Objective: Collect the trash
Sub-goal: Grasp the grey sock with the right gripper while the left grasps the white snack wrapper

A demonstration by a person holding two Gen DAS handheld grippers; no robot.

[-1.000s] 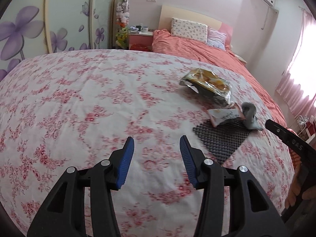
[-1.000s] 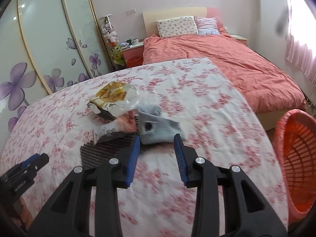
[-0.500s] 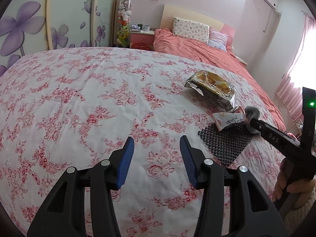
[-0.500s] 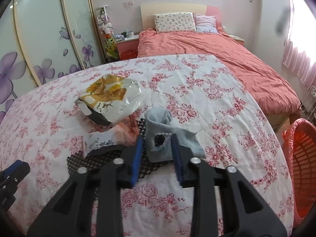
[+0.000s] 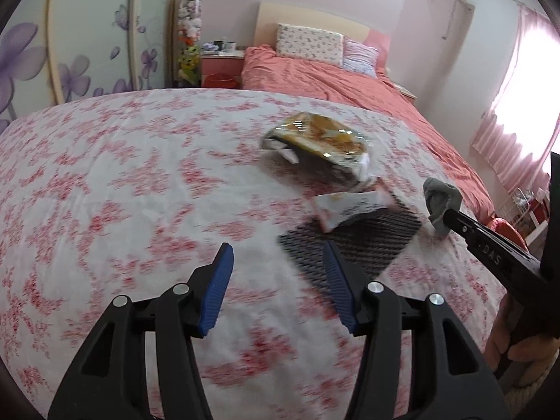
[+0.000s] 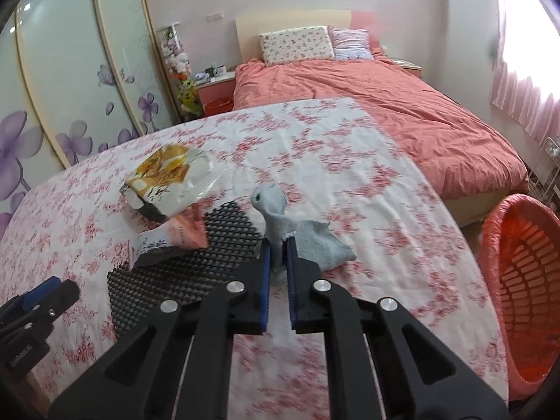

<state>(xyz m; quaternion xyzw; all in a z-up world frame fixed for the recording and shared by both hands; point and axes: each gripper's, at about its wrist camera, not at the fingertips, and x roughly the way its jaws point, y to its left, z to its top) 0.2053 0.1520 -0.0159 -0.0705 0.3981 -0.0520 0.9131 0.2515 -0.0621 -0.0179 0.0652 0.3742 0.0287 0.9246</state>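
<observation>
Right gripper (image 6: 278, 245) pinching the grey sock (image 6: 301, 231) near the flowered bedspread's (image 6: 367, 189) right edge.

Its jaws have just been closing and now clamp a fold of the sock, which lifts off the cover beside the black mesh mat (image 6: 196, 262). The left gripper (image 5: 276, 266) hangs half open and empty (over bare cover, with wide free cloth to its left). The yellow wrapper (image 6: 168, 171) and pink-white packet (image 6: 175, 234) lie by the mat; the orange basket (image 6: 525, 280) stands just past the bed's right edge.
</observation>
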